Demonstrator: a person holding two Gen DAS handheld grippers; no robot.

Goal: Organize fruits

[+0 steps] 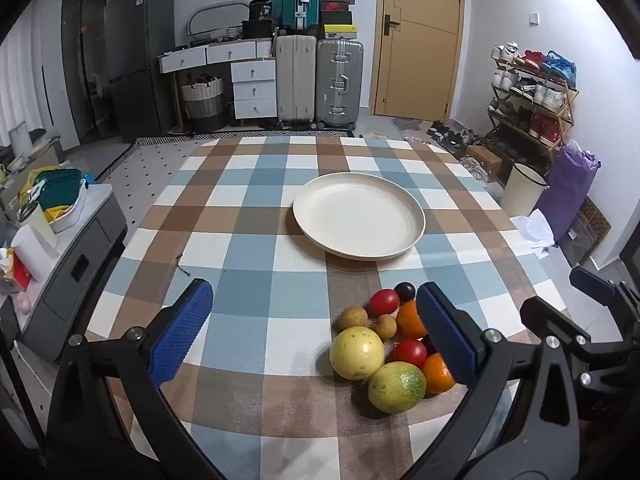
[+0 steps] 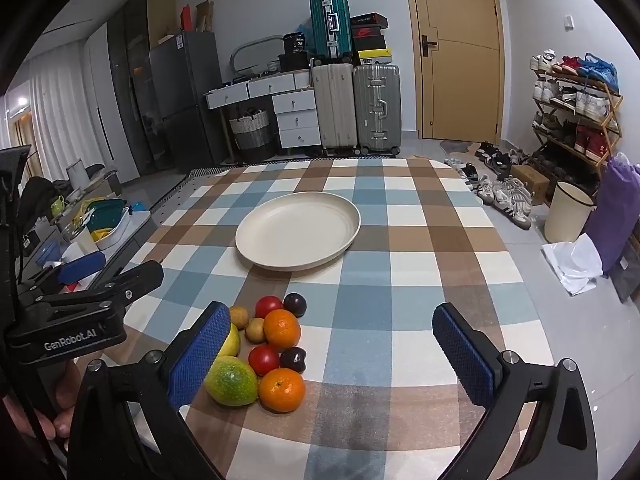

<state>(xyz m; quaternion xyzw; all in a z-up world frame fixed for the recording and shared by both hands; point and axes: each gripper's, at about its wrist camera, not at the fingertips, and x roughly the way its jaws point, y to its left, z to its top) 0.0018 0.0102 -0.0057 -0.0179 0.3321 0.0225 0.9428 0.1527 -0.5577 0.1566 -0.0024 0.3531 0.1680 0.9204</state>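
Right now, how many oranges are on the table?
2. One orange sits mid-pile beside the tomatoes; the other orange lies at the near edge, next to the green fruit. More might hide underneath.

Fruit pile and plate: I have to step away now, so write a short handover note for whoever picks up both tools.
Left tool: open, empty, above the table short of the fruit.
Right tool: open, empty, to the right of the pile.
Plate: mid-table on the checked cloth, nothing on it.
Fruit pile: near edge, bunched together: two oranges, two red fruits, two dark plums, two small brown fruits, a yellow round fruit, a green-yellow one.
Done: nothing moved.
Left: presumably move every fruit to the plate.
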